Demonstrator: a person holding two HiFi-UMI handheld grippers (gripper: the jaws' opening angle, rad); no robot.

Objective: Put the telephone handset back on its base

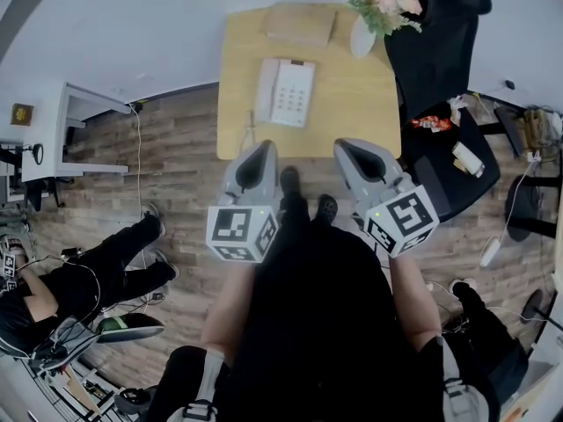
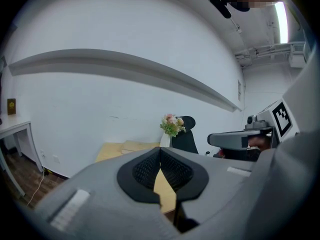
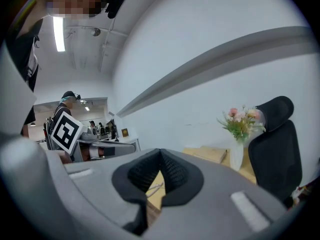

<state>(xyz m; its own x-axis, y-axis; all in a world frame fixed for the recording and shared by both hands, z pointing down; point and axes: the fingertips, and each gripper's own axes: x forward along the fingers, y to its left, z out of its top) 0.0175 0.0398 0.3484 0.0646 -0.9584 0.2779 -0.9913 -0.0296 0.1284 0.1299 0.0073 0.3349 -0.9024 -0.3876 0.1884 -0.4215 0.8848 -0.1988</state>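
A white telephone (image 1: 284,92) lies on the small wooden table (image 1: 352,104), with its handset (image 1: 266,89) lying along the left side of the base. Its coiled cord (image 1: 249,137) hangs toward the table's front edge. My left gripper (image 1: 266,148) hovers at that front edge, just short of the phone, jaws shut and empty. My right gripper (image 1: 345,145) hangs level with it to the right, also shut and empty. In the left gripper view the pads (image 2: 160,156) meet over the tabletop (image 2: 112,151). The right gripper view shows its pads (image 3: 160,156) meeting too.
At the table's back lie a flat cardboard box (image 1: 301,23) and a white vase of pink flowers (image 1: 378,7). A black office chair (image 1: 440,51) stands at the right. Someone in black (image 1: 79,280) sits on the floor at left, near a white desk (image 1: 53,130).
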